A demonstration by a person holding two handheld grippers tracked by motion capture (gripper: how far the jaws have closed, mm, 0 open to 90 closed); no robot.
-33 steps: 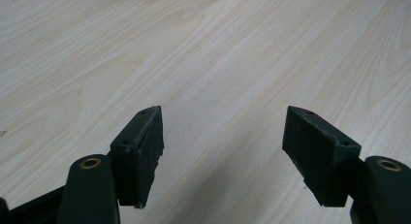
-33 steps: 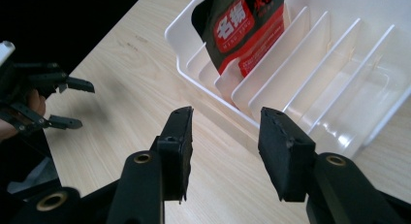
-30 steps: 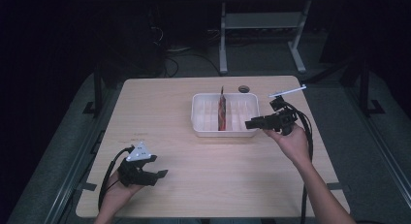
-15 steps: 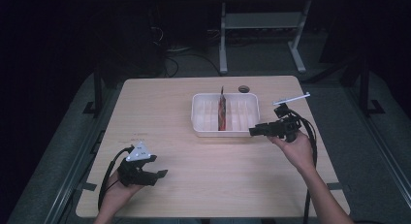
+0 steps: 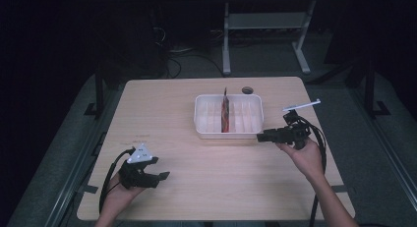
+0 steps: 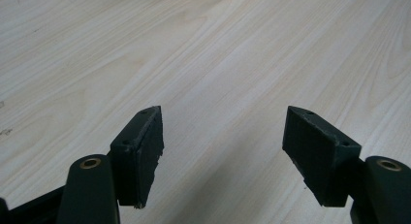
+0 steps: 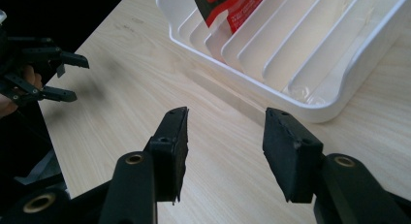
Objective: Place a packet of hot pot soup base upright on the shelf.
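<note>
A white slotted tray sits at the middle back of the wooden table, with a red and black packet standing upright in one of its slots. My right gripper hovers just off the tray's near right corner, jaws open and nothing between them. In the right gripper view the tray's corner lies beyond the open gripper, the packet at the top. My left gripper rests near the table's front left, open over bare wood.
A small dark round object lies behind the tray near the table's back edge. A white metal frame stands on the floor beyond the table. The left gripper appears far off in the right gripper view.
My right gripper has drawn back from the tray's right end toward the table's front and lowered a little. The left gripper has stayed in place.
</note>
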